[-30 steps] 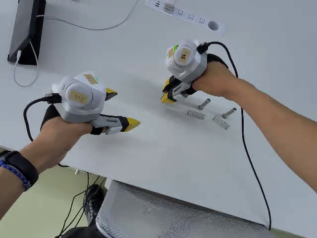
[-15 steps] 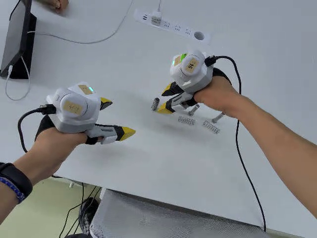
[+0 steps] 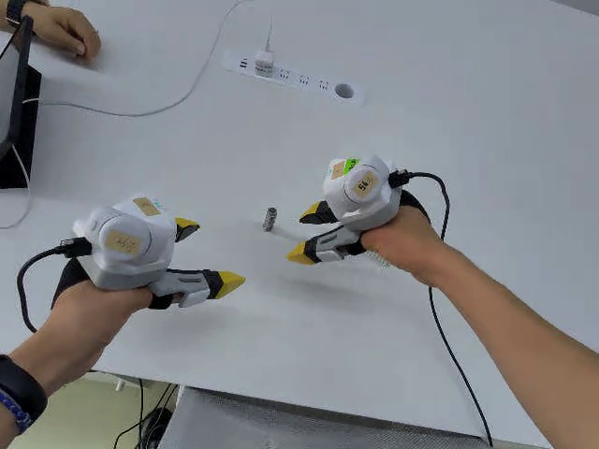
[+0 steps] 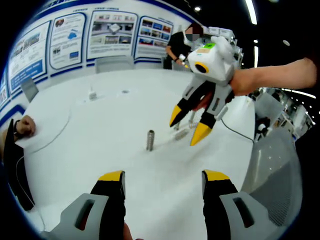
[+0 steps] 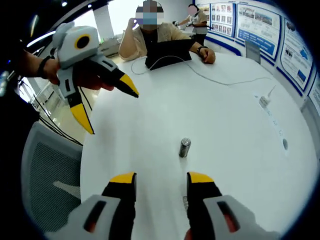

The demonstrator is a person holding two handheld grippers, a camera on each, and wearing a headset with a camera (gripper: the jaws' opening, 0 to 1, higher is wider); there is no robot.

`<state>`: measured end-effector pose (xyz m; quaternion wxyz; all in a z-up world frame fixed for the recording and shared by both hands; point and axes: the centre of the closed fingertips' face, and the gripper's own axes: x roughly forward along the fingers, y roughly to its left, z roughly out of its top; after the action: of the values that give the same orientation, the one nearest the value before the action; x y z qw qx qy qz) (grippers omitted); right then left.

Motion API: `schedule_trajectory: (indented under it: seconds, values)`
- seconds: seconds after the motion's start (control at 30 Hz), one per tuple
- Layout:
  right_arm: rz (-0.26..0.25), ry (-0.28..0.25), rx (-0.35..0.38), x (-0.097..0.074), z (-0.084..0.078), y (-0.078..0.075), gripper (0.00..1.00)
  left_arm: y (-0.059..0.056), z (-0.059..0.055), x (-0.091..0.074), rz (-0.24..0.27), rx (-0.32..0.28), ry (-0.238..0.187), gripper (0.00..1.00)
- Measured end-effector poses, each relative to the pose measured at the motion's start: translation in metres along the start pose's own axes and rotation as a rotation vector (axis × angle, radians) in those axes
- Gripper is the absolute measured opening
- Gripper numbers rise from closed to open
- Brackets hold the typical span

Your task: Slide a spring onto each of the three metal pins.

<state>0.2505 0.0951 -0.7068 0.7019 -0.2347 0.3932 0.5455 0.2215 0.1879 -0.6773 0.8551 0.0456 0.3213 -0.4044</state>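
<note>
Pin (image 3: 270,219), upright on the white table (image 3: 449,140) and seemingly already sleeved with a spring, is flanked by the left gripper (image 3: 210,252) and right gripper (image 3: 304,234), both held with jaws apart and empty. It could be toppled if clipped by a passing jaw tip. A loose spring (image 4: 181,134) is seen lying bare on the table under the right gripper, not in any holder.

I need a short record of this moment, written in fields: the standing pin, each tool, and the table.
pin: upright on the table, between the two tools, touching neither
left tool: open, holding nothing
right tool: open, holding nothing, tips pointing toward the pin
table: white, with a power strip on its far side
</note>
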Motion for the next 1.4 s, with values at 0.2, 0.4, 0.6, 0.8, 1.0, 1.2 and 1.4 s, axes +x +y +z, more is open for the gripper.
schedule_trajectory:
  seconds: [0.2,0.4,0.6,0.8,1.0,1.2,1.4]
  values:
    - [-0.014,-0.008,0.032,-0.004,-0.019,0.009,0.46,0.000,0.005,0.002,0.002,0.006,0.001,0.63]
    - [-0.027,-0.053,0.099,-0.012,-0.030,0.016,0.50,-0.003,0.007,0.004,0.002,0.014,0.007,0.64]
    - [-0.060,-0.101,0.159,-0.020,-0.040,0.016,0.54,-0.007,0.008,0.007,-0.003,0.017,0.011,0.64]
    - [-0.079,-0.135,0.236,-0.028,-0.051,0.018,0.56,-0.011,0.009,0.010,-0.010,0.027,0.020,0.64]
    - [-0.117,-0.179,0.309,-0.040,-0.062,0.017,0.61,-0.013,0.012,0.011,-0.011,0.032,0.024,0.64]
    - [-0.154,-0.280,0.432,-0.057,-0.071,0.014,0.65,-0.016,0.015,0.013,-0.013,0.032,0.026,0.65]
    - [-0.200,-0.342,0.556,-0.072,-0.088,0.007,0.72,-0.021,0.017,0.017,-0.020,0.038,0.026,0.66]
